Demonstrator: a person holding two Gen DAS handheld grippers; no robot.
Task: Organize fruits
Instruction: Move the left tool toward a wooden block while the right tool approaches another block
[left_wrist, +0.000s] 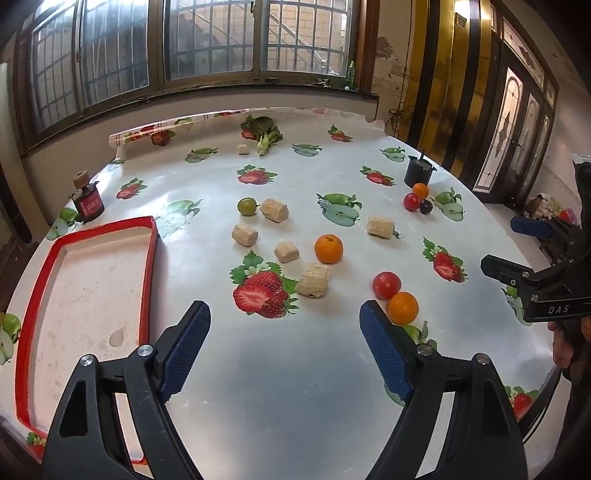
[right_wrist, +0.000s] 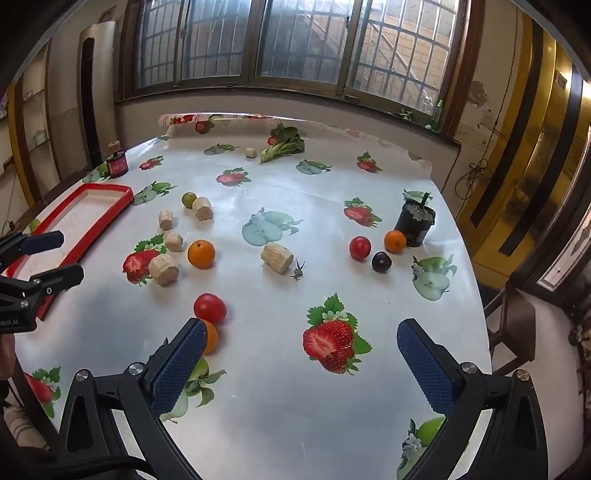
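Observation:
Fruits lie scattered on the table: an orange (left_wrist: 328, 248) (right_wrist: 201, 253) in the middle, a red tomato (left_wrist: 386, 284) (right_wrist: 209, 308) touching a second orange (left_wrist: 403, 307) (right_wrist: 210, 336), a green fruit (left_wrist: 247, 205) (right_wrist: 188, 199), and a far group of a tomato (right_wrist: 359, 247), a dark plum (right_wrist: 381, 261) and an orange (right_wrist: 395, 240). A red-rimmed tray (left_wrist: 147, 266) (right_wrist: 110, 210) lies empty at the left. My left gripper (left_wrist: 284, 354) is open and empty above the table, beside the tray. My right gripper (right_wrist: 301, 365) is open and empty, its left finger next to the near orange.
Several beige cork-like chunks (left_wrist: 314, 279) (right_wrist: 277, 257) lie among the fruits. A black pot (right_wrist: 413, 221) stands at the right, a small red jar (left_wrist: 88, 201) at the far left, a leafy vegetable (right_wrist: 282, 146) at the back. The table edge curves at the right.

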